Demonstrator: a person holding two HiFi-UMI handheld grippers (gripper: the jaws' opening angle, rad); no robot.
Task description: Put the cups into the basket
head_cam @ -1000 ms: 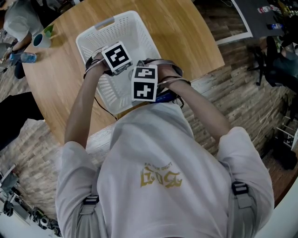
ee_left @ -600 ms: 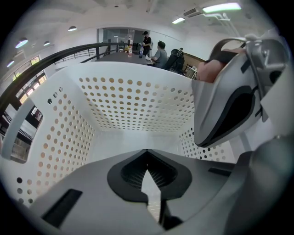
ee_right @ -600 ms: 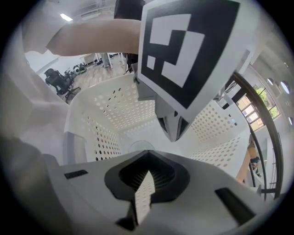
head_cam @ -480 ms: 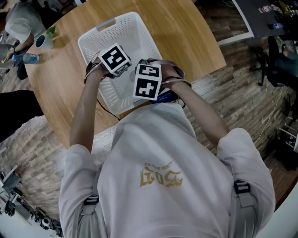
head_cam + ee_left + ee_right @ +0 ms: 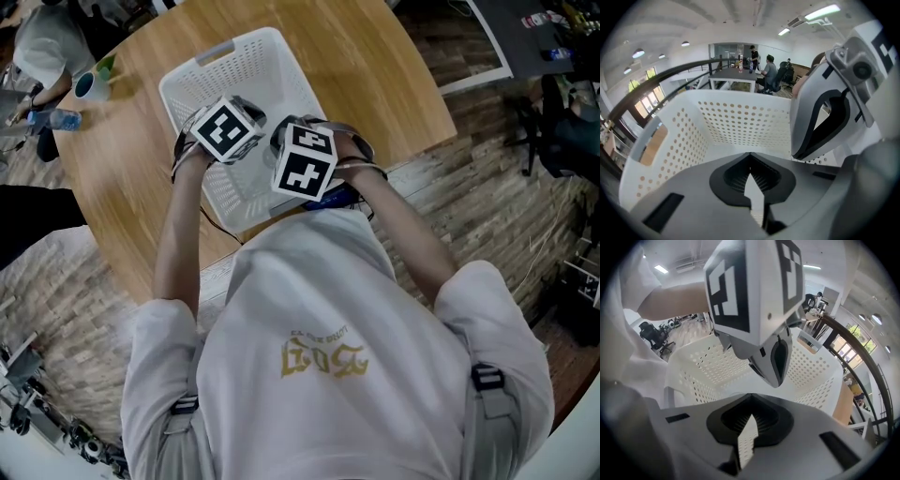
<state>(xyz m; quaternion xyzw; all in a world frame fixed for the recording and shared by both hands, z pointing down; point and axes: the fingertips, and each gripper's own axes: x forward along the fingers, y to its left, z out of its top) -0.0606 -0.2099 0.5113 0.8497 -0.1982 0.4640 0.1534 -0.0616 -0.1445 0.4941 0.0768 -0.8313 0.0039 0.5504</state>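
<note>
Your left gripper (image 5: 753,185) and right gripper (image 5: 747,432) both hang over the white basket (image 5: 202,75), jaws closed to a sliver on nothing. No cup shows inside it. The one cup (image 5: 90,84) in sight stands at the far edge of the round wooden table (image 5: 375,66), well apart from the basket, so the job looks barely begun. Around you lie plank flooring (image 5: 469,159) and an open office.

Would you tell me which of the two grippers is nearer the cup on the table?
The left gripper: it hovers over the basket side facing the cup, while the right gripper is beyond it.
</note>
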